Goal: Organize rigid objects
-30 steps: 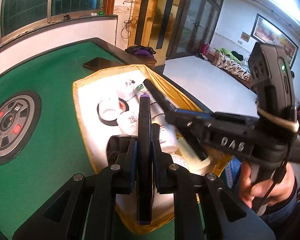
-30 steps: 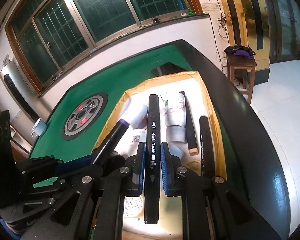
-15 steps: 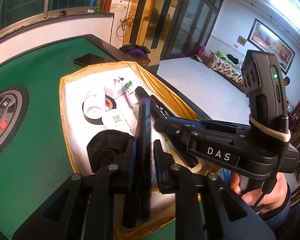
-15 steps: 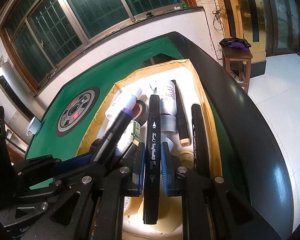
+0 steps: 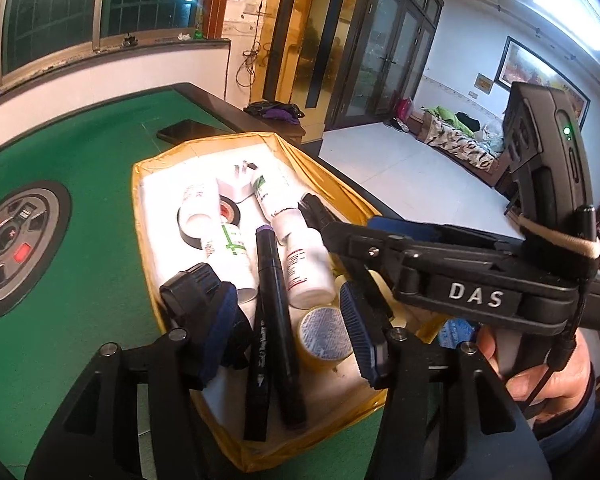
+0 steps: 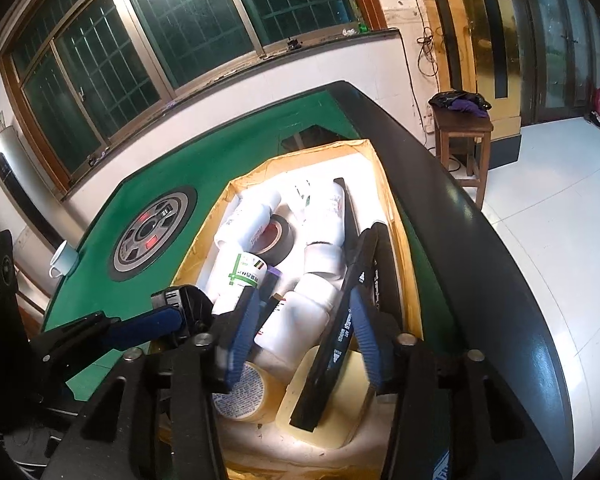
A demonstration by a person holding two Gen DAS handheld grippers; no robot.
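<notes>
A yellow-rimmed box (image 5: pixel 139 184) with a white inside sits on the green table (image 5: pixel 79 168); it also shows in the right wrist view (image 6: pixel 380 160). It holds white bottles (image 5: pixel 304 264), a black tape roll (image 5: pixel 229 210), a round lidded jar (image 5: pixel 326 336) and black markers. My left gripper (image 5: pixel 287 328) is open over the box, with a purple-tipped black marker (image 5: pixel 269 312) lying loose between its fingers. My right gripper (image 6: pixel 304 340) is open over the box, and a black marker (image 6: pixel 340 328) leans loose by its right finger (image 6: pixel 366 340).
A black phone (image 5: pixel 187 130) lies on the table beyond the box. A round dial panel (image 5: pixel 11 248) is set in the table's centre. A white cup (image 6: pixel 63 258) stands at the table's far left edge. A wooden stool (image 6: pixel 464 128) stands off the table.
Both grippers have opened and let go of their markers. The purple-tipped marker now lies in the box, and the other marker leans among the bottles.
</notes>
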